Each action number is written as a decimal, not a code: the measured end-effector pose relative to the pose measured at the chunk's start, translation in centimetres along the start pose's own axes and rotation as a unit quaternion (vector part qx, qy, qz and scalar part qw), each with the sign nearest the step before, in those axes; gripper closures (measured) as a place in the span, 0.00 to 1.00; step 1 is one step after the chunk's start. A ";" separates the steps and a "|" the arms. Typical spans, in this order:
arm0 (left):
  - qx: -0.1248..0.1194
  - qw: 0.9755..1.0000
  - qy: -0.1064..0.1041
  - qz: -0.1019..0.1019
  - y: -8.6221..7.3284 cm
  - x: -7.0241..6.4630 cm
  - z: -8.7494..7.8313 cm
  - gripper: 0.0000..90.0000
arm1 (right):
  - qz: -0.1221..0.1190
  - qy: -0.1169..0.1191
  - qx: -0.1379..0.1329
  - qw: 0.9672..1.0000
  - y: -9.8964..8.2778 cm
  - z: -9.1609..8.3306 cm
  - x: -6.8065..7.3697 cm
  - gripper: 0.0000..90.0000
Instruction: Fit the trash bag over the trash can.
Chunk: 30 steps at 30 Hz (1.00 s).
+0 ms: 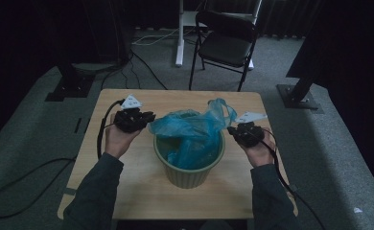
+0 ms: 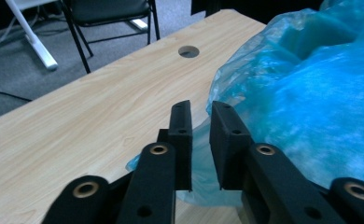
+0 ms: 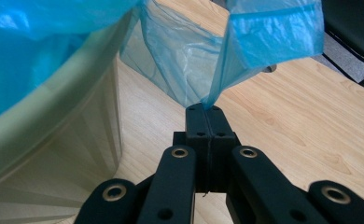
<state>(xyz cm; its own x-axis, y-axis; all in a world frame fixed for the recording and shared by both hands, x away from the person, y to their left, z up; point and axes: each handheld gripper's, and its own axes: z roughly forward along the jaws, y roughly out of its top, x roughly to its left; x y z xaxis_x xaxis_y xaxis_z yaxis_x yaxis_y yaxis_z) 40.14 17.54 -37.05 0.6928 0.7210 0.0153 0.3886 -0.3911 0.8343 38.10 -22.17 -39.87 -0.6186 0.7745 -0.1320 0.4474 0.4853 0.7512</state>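
Note:
A pale green bin (image 1: 190, 175) stands mid-table with a blue plastic bag (image 1: 190, 129) bunched in and over its mouth. My left gripper (image 1: 144, 117) is at the bag's left edge. In the left gripper view its jaws (image 2: 200, 106) stand apart, with the bag (image 2: 301, 102) at their right and a fold of film lying loose in the gap. My right gripper (image 1: 233, 130) is at the bin's right side. In the right gripper view it (image 3: 206, 109) is shut on a corner of the bag (image 3: 269, 37), drawn taut beside the bin wall (image 3: 54, 140).
The wooden table (image 1: 142, 191) has a round cable hole (image 2: 188, 51) near its far edge. A black folding chair (image 1: 226, 40) and a white desk leg (image 1: 179, 43) stand beyond it. Cables trail over the grey carpet on the left.

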 end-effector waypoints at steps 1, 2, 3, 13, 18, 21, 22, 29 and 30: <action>-0.003 1.000 0.000 0.001 0.0 -0.1 -0.3 0.86 | -0.001 0.000 -0.001 1.000 0.1 0.0 0.0 1.00; -0.007 1.000 0.001 0.002 -0.1 -0.1 -0.6 0.85 | 0.000 0.000 -0.001 1.000 0.1 0.0 0.0 1.00; -0.007 1.000 0.001 0.002 -0.1 -0.1 -0.6 0.84 | 0.000 0.000 -0.001 1.000 0.1 0.0 0.0 1.00; -0.050 0.997 -0.058 -0.015 -0.5 -0.1 -3.4 0.73 | -0.005 0.003 -0.002 1.000 0.2 0.0 0.1 1.00; -0.052 0.994 -0.097 -0.008 -0.3 -0.6 -3.0 0.63 | -0.005 0.004 -0.003 1.000 0.3 0.0 0.2 1.00; -0.044 0.993 -0.112 -0.002 -0.1 -1.1 -2.1 0.59 | -0.006 0.004 -0.003 1.000 0.4 0.0 0.3 1.00; -0.044 0.993 -0.112 -0.002 -0.1 -1.1 -2.1 0.59 | -0.006 0.004 -0.003 1.000 0.4 0.0 0.3 1.00; -0.001 0.995 -0.099 0.002 -0.2 -2.3 -0.4 0.73 | -0.006 0.005 -0.005 1.000 0.3 -0.1 0.3 1.00; -0.001 0.995 -0.099 0.002 -0.2 -2.3 -0.4 0.76 | -0.006 0.005 -0.005 1.000 0.3 -0.2 0.3 1.00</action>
<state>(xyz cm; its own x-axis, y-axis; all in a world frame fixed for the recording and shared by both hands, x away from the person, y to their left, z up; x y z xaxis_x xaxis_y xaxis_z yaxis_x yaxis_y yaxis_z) 38.23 16.16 -37.02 0.8007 0.5924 -0.0896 0.3845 -0.3935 0.8351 37.94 -21.87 -39.59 -0.6306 0.7643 -0.1345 0.4338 0.4909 0.7555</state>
